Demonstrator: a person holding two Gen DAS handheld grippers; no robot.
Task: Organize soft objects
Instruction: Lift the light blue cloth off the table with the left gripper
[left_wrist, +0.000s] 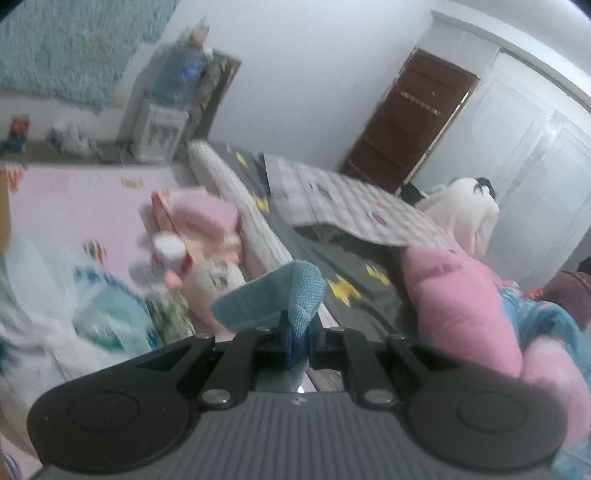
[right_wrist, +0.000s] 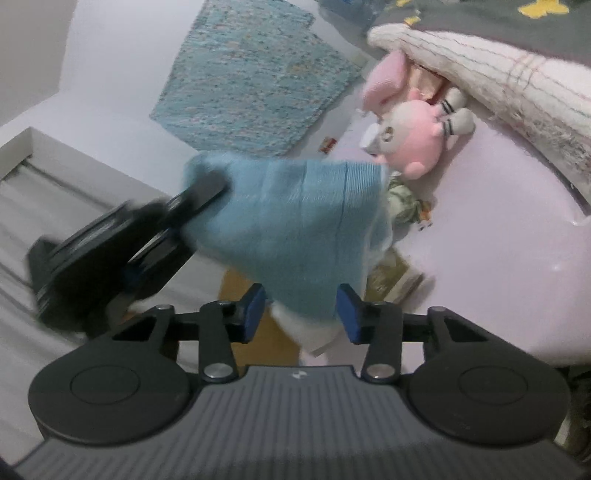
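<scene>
A: Item one being logged: blue knit cloth (right_wrist: 295, 229). It is being held in the air above the pink mat (right_wrist: 498, 240), well clear of the bed (left_wrist: 343, 266).

B: Handling being judged as light, limp and stretchy; nothing fragile. It is best being taken at a hem or corner, since a mid-panel pinch would likely let it sag and bunch.

A: Left claw (left_wrist: 299, 343) is being recorded as clenched on a fold of the cloth, the knit bulging just above the pads. In the right wrist view, the same claw is being seen at the cloth's upper left corner.

B: Right claw (right_wrist: 300, 314) is being noted as released, jaws standing apart, with the cloth's lower edge hanging between them, contact not being discernible.

A: Item two: pink plush toy (right_wrist: 413, 140), being listed as lying on the mat beside the bed edge.
</scene>
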